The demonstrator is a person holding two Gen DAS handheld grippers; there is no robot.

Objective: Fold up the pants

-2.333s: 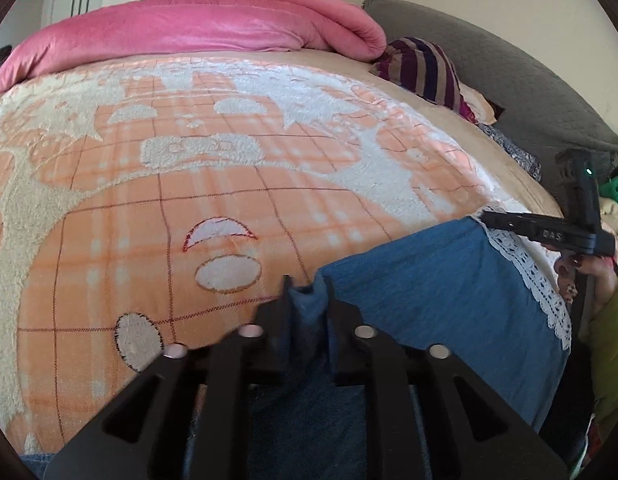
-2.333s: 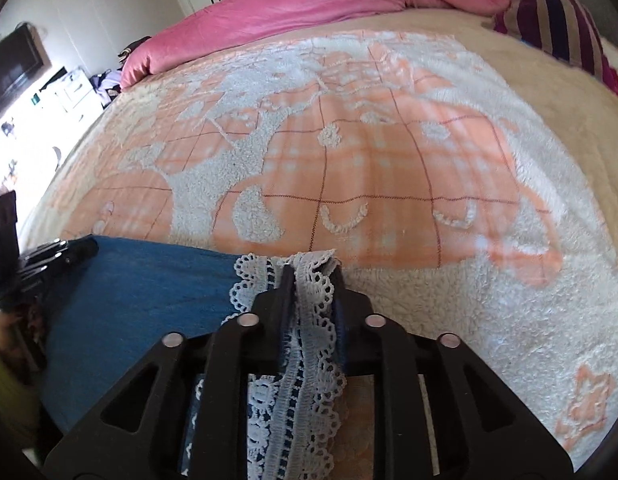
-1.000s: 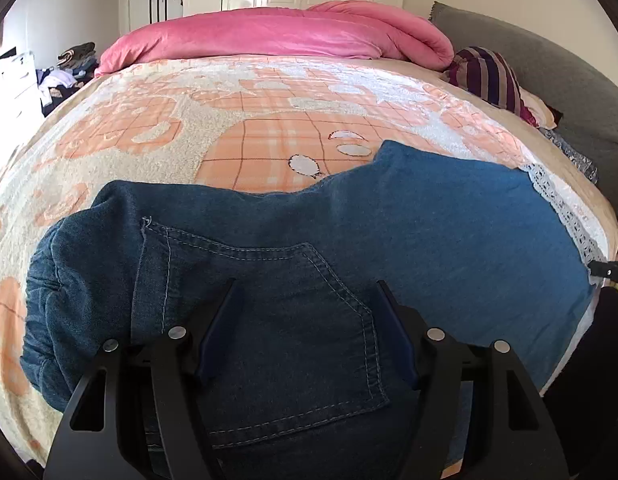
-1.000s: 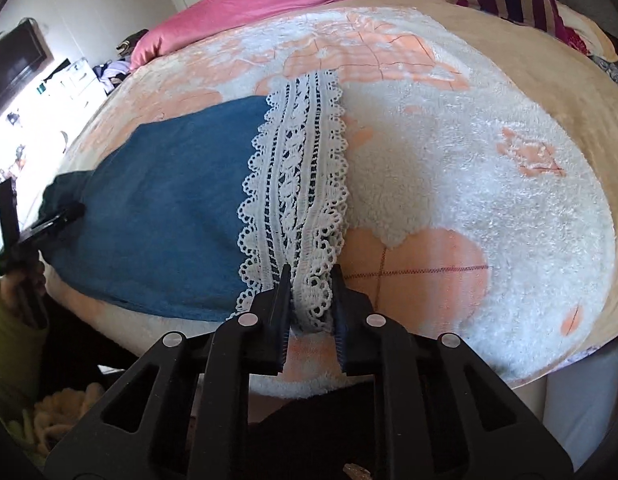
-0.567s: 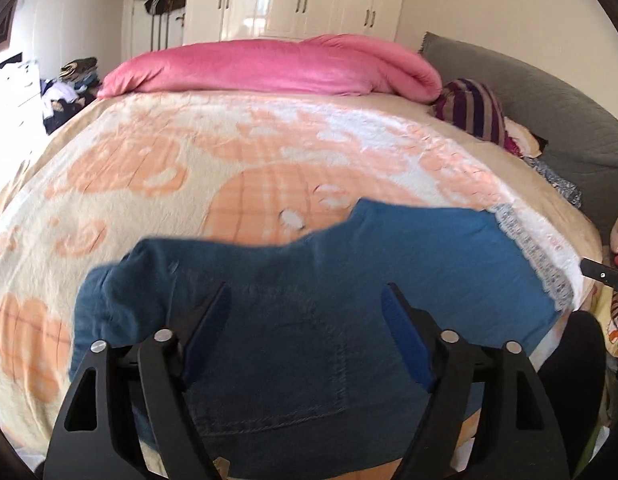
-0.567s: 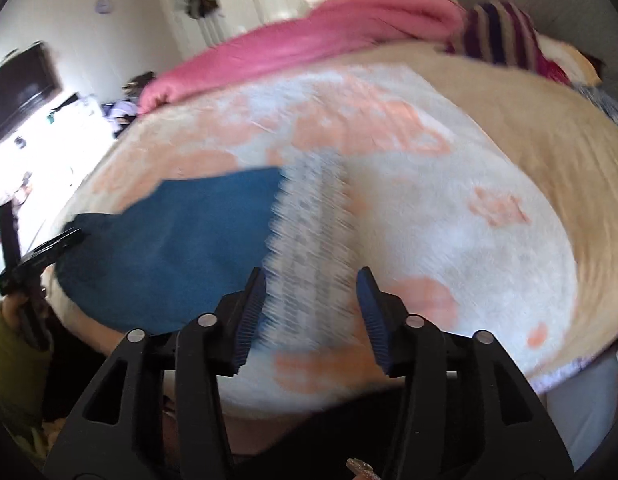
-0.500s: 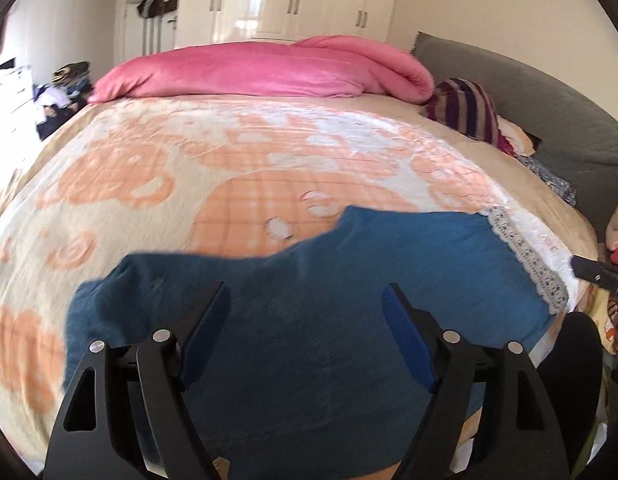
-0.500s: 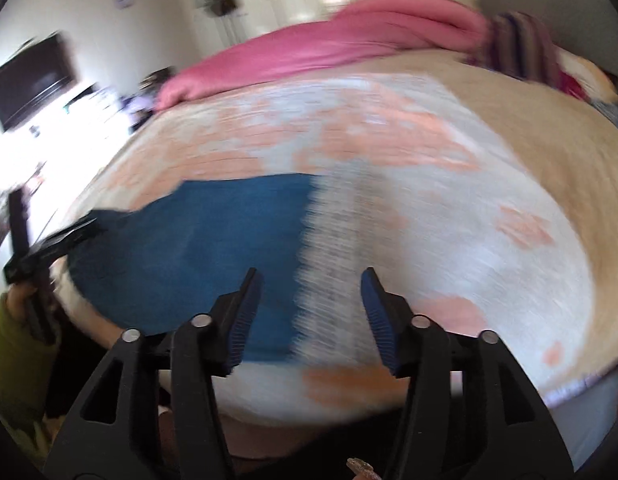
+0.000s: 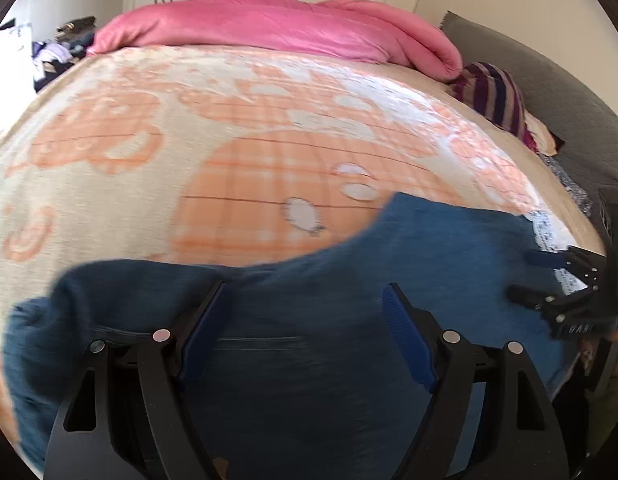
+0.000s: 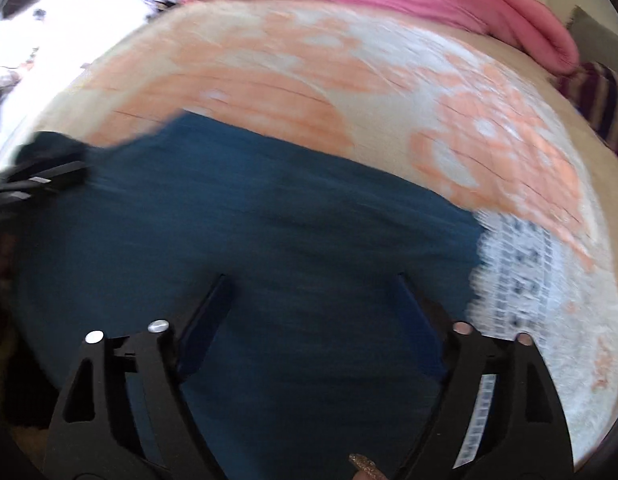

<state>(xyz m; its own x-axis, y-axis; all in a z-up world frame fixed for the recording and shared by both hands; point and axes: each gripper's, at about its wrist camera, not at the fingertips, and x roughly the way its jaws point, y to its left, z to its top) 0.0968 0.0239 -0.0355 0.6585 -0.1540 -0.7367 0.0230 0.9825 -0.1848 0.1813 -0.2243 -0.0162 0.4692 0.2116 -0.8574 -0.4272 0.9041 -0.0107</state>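
Pants [image 9: 349, 312] lie lengthwise across bed's near edge, lace hem [image 9: 545, 228] rightward

The left claw [image 9: 305, 332] is pointing steeply downward with its jaws spread wide, gripping nothing. The right claw [image 10: 309, 316] is opening, nothing pinched between.

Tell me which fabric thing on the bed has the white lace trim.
The blue denim pants, lying along the near edge of the bed, with a white lace hem at one end. The pink duvet and striped pillow show no lace.
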